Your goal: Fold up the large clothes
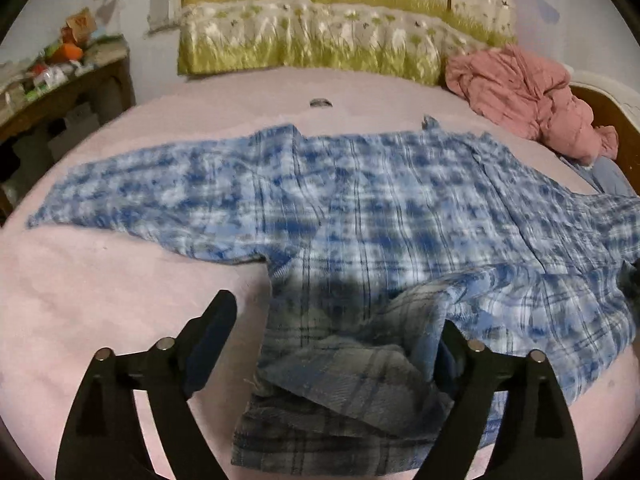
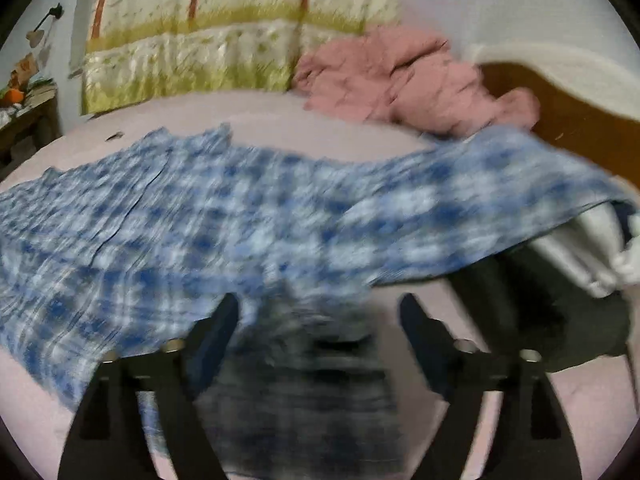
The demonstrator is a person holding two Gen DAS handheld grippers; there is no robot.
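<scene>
A blue and white plaid shirt [image 1: 380, 208] lies spread on the pink bed sheet [image 1: 100, 288], one sleeve stretched to the left. Its near hem is rumpled and folded over. My left gripper [image 1: 340, 320] is open, its fingers standing either side of that rumpled hem, the right finger against the cloth. In the right wrist view the shirt [image 2: 240, 216] is blurred, with its right sleeve draped toward the bed edge. My right gripper [image 2: 320, 316] is open over the shirt's near edge, with cloth between the fingers.
A crumpled pink garment [image 1: 528, 92] lies at the far right of the bed. A green and white quilt [image 1: 320, 36] lies along the head. A cluttered wooden side table [image 1: 60, 76] stands at the left. A brown wooden bed frame [image 2: 580, 120] runs along the right.
</scene>
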